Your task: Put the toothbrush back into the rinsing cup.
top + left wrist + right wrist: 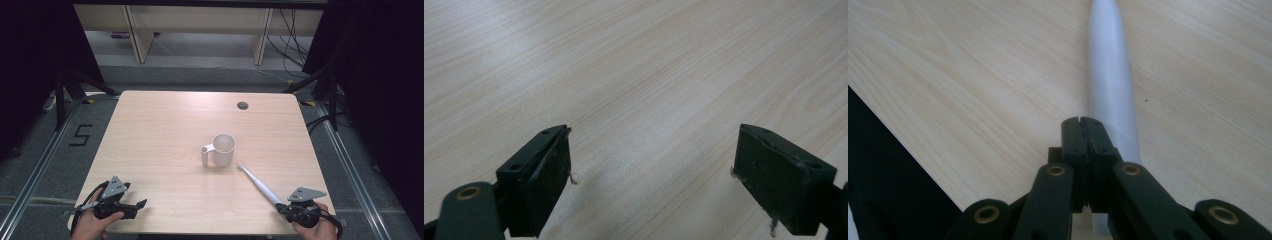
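Right gripper (1082, 121) — jaws pressed together — above a white handle (1110, 85) on the table (973, 85).

Pale wooden table (150, 130) on grey floor (30, 165), black curtains (30, 50) alongside.

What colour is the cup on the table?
White, or a pale cream: the cup shows best in the high view.

The table (165, 130) is pale, matt wood-grain laminate. The white mug (223, 149) and toothbrush handle (1110, 85) look like smooth plastic, perhaps slightly glossy.
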Motion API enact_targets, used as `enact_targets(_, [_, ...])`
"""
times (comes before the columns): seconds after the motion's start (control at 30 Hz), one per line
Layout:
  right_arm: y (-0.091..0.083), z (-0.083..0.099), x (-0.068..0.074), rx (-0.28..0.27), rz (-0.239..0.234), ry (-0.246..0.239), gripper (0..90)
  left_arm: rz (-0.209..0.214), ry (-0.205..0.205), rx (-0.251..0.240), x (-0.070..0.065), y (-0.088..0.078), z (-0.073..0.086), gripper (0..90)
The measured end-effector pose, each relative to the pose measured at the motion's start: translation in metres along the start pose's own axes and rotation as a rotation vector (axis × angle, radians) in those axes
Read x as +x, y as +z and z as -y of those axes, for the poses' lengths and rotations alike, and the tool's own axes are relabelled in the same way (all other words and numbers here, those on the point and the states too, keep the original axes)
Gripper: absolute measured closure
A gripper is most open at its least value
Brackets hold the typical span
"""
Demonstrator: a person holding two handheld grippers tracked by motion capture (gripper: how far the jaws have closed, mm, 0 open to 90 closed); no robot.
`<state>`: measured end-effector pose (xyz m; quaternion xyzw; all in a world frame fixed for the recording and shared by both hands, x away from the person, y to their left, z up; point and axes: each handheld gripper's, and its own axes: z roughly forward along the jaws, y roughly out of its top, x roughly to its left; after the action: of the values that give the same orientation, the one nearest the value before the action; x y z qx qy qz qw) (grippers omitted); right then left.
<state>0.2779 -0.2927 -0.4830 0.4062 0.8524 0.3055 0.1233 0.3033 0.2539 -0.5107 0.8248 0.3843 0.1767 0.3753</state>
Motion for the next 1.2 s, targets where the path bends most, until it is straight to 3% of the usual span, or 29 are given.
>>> enact_targets(0.1, [-0.001,-0.002,0.000,-0.010,-0.003,-0.011,87.1,0.000,0.001,0.004,0.000,0.000,0.000,14.8])
enact_targets(0.13, [-0.001,-0.003,0.003,-0.024,0.001,0.000,85.0,-0.001,0.002,0.005,0.000,0.000,0.000,14.8])
enact_targets(0.17, [-0.004,-0.005,0.007,0.003,-0.009,0.051,82.1,-0.004,0.007,0.010,0.001,-0.001,0.000,14.8])
enact_targets(0.2, [-0.004,-0.007,0.004,-0.021,0.004,-0.004,79.3,-0.006,-0.001,0.009,0.001,-0.001,0.000,14.7])
enact_targets(0.3, [-0.006,-0.015,0.007,-0.009,0.028,0.004,71.3,-0.014,0.001,0.007,0.001,0.000,0.000,14.8])
enact_targets(0.4, [-0.004,-0.025,0.008,0.024,0.051,-0.002,65.8,-0.003,-0.001,0.000,0.001,0.000,0.000,14.7])
enact_targets(0.53, [-0.001,-0.039,0.007,0.079,0.108,-0.055,60.7,0.000,-0.017,-0.008,0.001,0.001,0.000,14.8])
enact_targets(0.67, [0.003,-0.053,0.004,0.157,0.128,-0.076,55.7,-0.003,-0.018,-0.012,0.000,0.001,0.000,14.8])
enact_targets(0.73, [0.006,-0.058,0.003,0.201,0.115,-0.038,54.5,-0.005,-0.022,-0.017,0.000,0.003,0.001,14.8])
enact_targets(1.03, [0.031,-0.074,-0.003,0.301,0.077,-0.071,52.5,-0.004,-0.013,0.001,0.001,0.000,0.000,14.8])
enact_targets(1.2, [0.039,-0.082,-0.005,0.346,0.082,-0.074,52.3,0.000,-0.019,-0.008,0.001,0.001,0.001,14.8])
